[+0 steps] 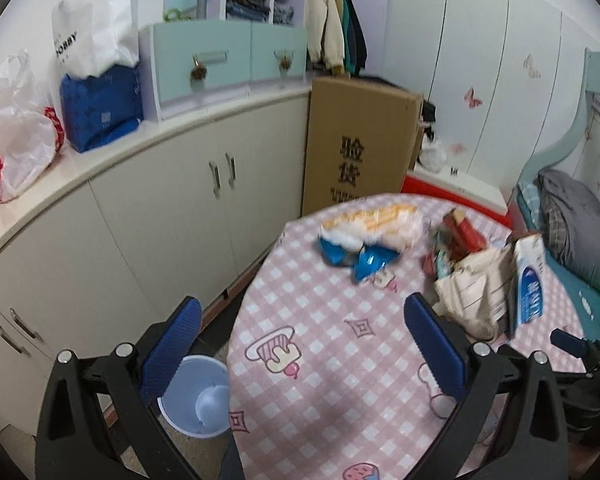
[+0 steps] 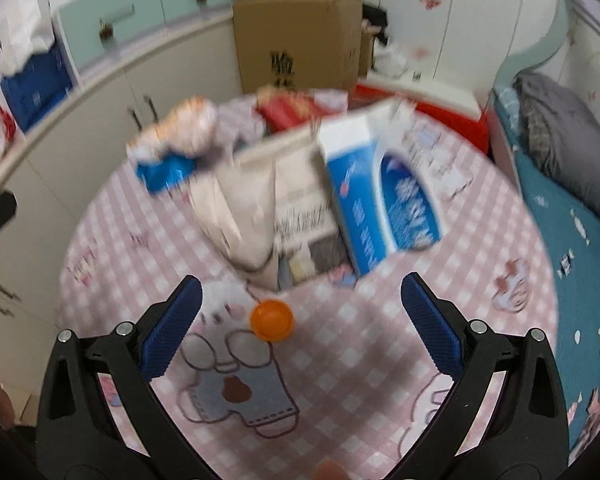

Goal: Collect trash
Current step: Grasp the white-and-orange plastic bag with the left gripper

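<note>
A round table (image 1: pixel 332 344) with a pink checked cloth carries the litter. A blue torn wrapper (image 1: pixel 356 258) lies beside an orange-and-white snack bag (image 1: pixel 374 222). A beige paper bag (image 1: pixel 478 292) and a blue-and-white carton (image 1: pixel 528 280) lie at the right, red packs (image 1: pixel 462 234) behind. My left gripper (image 1: pixel 304 332) is open, empty, above the table's left edge. A light blue bin (image 1: pixel 200 396) stands on the floor below it. My right gripper (image 2: pixel 300 312) is open over the cloth (image 2: pixel 380 360), with an orange cap (image 2: pixel 271 319) between its fingers, untouched. The carton (image 2: pixel 380 196) and paper bag (image 2: pixel 240 216) lie just ahead.
White cupboards (image 1: pixel 148 216) run along the left, topped with plastic bags (image 1: pixel 16 132) and a blue pack (image 1: pixel 100 108). A tall cardboard box (image 1: pixel 356 148) stands behind the table. A bed (image 2: pixel 572 216) with a grey blanket lies at the right.
</note>
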The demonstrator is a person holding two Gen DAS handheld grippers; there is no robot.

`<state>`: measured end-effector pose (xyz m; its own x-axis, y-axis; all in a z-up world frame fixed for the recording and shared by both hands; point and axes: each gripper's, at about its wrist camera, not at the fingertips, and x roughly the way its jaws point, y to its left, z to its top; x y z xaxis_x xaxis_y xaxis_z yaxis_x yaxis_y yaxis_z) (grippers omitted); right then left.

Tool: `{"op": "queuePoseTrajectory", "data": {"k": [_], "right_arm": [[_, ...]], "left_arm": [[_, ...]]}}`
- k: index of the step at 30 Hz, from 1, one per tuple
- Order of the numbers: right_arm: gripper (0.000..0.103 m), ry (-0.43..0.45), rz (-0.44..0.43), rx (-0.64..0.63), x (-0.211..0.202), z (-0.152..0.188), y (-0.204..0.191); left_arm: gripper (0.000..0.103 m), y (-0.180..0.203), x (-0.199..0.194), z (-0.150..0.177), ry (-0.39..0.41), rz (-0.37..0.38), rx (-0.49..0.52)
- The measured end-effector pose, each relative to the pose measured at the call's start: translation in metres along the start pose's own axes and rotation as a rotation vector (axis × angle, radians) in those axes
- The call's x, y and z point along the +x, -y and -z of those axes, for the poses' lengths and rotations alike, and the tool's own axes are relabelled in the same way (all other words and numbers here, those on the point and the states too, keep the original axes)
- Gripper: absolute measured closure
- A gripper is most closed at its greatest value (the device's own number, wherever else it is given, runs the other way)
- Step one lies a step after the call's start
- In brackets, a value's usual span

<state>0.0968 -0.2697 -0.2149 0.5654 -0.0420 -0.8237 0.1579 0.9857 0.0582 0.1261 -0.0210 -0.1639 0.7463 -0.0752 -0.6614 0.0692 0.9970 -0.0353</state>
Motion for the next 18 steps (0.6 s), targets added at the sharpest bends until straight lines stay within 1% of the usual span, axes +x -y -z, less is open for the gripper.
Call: {"op": "queuePoseTrajectory", "data": {"k": [2,4,5,6,7,8,9,10,11,12,15,18], "right_arm": [[0.006,-0.021,-0.012,0.000,0.011,0.005,0.001],[0.011,-0.039,-0.021,-0.001,0.017,0.008,0.000],[0.017,-0.050,-0.026,-0.002,0.021,0.010,0.000],[0.026,-0.061,-0.031,-0.003,0.026,0.011,0.000],[0.031,-0.069,-0.033,-0.008,0.029,0.011,-0.001],[0.039,-0.073,-0.032,-0.015,0.031,0.012,-0.002],[0.047,-0.061,-0.025,-0.032,0.031,0.012,-0.004],[0.052,-0.054,-0.017,-0.055,0.030,0.013,-0.007],[0.068,-0.047,-0.014,-0.069,0.030,0.013,-0.008],[0.074,-0.045,-0.024,-0.073,0.029,0.013,-0.008],[0.074,-0.043,-0.054,-0.049,0.028,0.015,-0.002],[0.074,-0.038,-0.070,-0.010,0.022,0.016,0.010]], "left_arm": [[0.004,0.001,0.012,0.003,-0.025,0.000,0.012],[0.004,0.001,0.020,0.004,-0.041,0.001,0.020],[0.004,0.001,0.025,0.005,-0.049,0.003,0.025],[0.004,0.002,0.029,0.005,-0.055,0.005,0.029],[0.004,0.003,0.033,0.005,-0.062,0.007,0.033],[0.004,0.006,0.039,0.005,-0.070,0.011,0.043],[0.004,0.007,0.042,0.006,-0.072,0.012,0.048],[0.004,0.010,0.048,0.006,-0.074,0.016,0.062],[0.004,0.012,0.054,0.005,-0.075,0.020,0.072],[0.004,0.015,0.059,0.004,-0.081,0.024,0.084],[0.004,0.027,0.081,-0.002,-0.095,0.045,0.127],[0.004,0.034,0.098,-0.009,-0.103,0.039,0.166]]}}
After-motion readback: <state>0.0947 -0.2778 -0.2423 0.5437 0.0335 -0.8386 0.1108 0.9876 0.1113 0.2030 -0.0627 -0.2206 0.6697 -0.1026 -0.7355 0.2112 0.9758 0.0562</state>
